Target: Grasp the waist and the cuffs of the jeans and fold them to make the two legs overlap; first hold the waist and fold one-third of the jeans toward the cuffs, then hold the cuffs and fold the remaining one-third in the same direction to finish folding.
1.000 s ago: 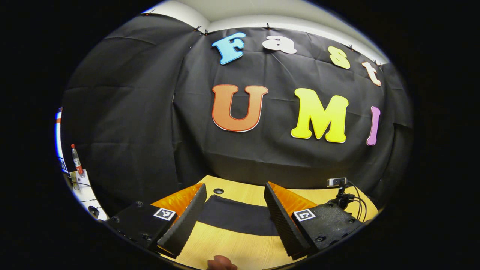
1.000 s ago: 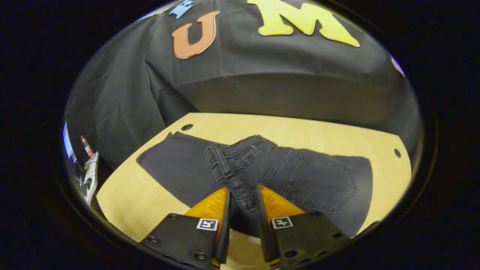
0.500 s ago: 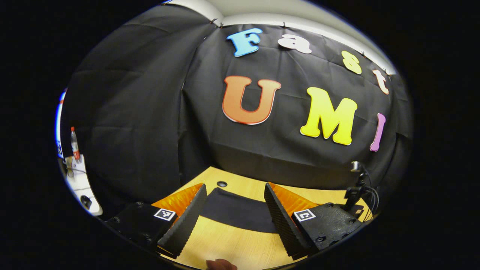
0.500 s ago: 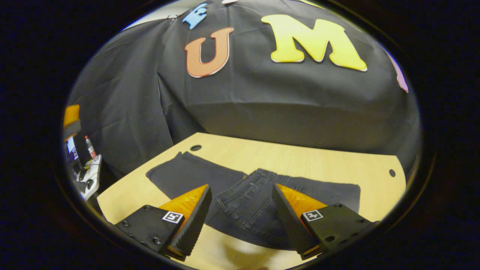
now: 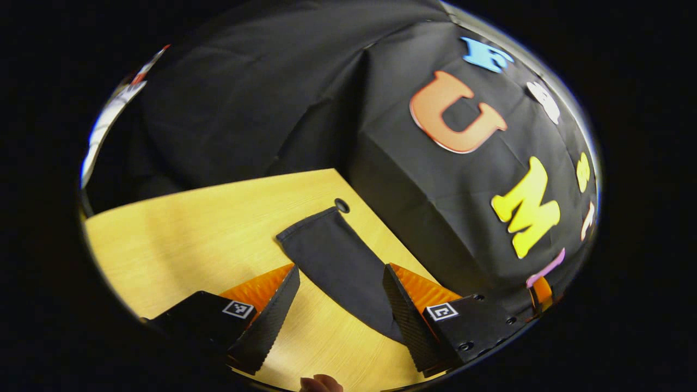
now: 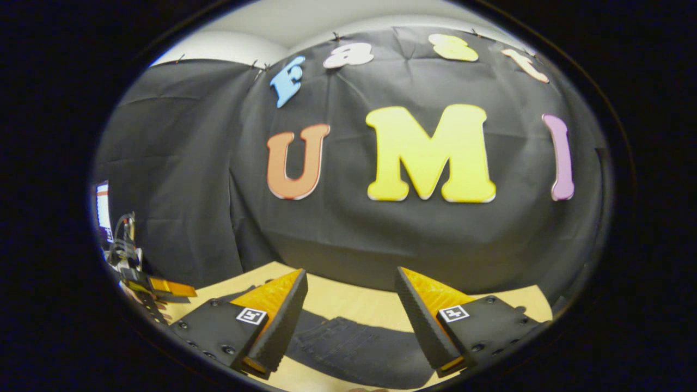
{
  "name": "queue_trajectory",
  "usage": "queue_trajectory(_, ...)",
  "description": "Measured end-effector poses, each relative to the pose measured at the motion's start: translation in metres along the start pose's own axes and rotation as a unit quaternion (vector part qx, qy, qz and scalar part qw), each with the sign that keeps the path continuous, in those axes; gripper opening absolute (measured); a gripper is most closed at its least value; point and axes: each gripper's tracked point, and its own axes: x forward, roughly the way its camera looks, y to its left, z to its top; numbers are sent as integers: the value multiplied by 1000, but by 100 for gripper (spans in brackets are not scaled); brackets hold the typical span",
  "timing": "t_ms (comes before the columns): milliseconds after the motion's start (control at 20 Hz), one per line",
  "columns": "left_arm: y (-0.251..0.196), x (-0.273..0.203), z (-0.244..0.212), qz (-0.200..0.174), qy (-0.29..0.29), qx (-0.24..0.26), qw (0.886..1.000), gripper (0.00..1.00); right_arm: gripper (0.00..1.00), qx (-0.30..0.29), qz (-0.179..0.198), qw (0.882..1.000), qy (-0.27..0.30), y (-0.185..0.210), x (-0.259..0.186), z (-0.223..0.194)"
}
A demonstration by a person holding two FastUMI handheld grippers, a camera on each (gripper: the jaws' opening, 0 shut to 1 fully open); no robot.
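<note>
Dark jeans lie flat on the wooden table (image 5: 207, 228). In the left gripper view one leg (image 5: 343, 267) runs from its cuff (image 5: 305, 226) down between my fingers. My left gripper (image 5: 341, 270) is open just above that leg, a short way back from the cuff, holding nothing. In the right gripper view the folded waist part of the jeans (image 6: 354, 348) lies low between and below the fingers. My right gripper (image 6: 351, 275) stands open above it, apart from the cloth. The left gripper (image 6: 163, 288) also shows small at the far left.
A round hole (image 5: 342, 206) in the table sits just past the cuff, near the back edge where the black wall cloth (image 5: 435, 207) hangs. Bare tabletop spreads left of the leg. A desk with cables (image 6: 117, 245) stands outside the booth at left.
The right gripper opened off the waistband, let it drop onto the legs, then rose and tilted up. The left gripper swung round over the cuff end, staying open.
</note>
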Motion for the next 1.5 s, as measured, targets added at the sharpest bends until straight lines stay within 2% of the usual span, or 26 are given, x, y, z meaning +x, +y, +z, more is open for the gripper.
queue_trajectory(200,21,27,-7,9,33,-54,998,99,92,-25,-54,997,-47,-37,-24,53)
queue_trajectory(250,22,37,-10,8,41,-66,997,99,98,-24,-64,996,-54,-41,-29,61)
queue_trajectory(300,24,45,-11,8,43,-81,996,99,94,-20,-71,996,-59,-45,-34,69)
queue_trajectory(500,30,73,-9,10,50,-148,988,99,97,-16,-110,991,-78,-76,-52,93)
queue_trajectory(550,38,77,-10,19,54,-153,986,99,93,-20,-122,989,-81,-84,-55,96)
queue_trajectory(600,37,81,-7,15,53,-162,985,99,97,-27,-133,988,-80,-92,-59,99)
queue_trajectory(650,37,85,-4,15,50,-170,984,99,97,-30,-144,986,-80,-101,-61,99)
queue_trajectory(700,34,90,-1,12,48,-175,983,99,93,-29,-152,985,-79,-109,-64,100)
queue_trajectory(750,32,97,0,9,47,-178,983,99,93,-25,-159,984,-78,-116,-65,100)
queue_trajectory(800,30,103,2,4,46,-181,982,98,97,-21,-168,983,-76,-123,-66,99)
queue_trajectory(900,27,113,8,-4,45,-193,980,98,97,-14,-185,980,-70,-139,-71,97)
queue_trajectory(1250,12,143,18,-27,56,-257,964,97,94,-5,-215,975,-62,-169,-82,96)
queue_trajectory(1350,29,149,5,7,74,-246,966,93,94,-3,-218,974,-62,-173,-81,95)
queue_trajectory(1400,38,153,-1,29,76,-242,967,66,94,-1,-221,974,-60,-175,-82,94)
queue_trajectory(1500,41,155,-2,34,73,-243,967,13,94,2,-226,972,-58,-182,-87,93)
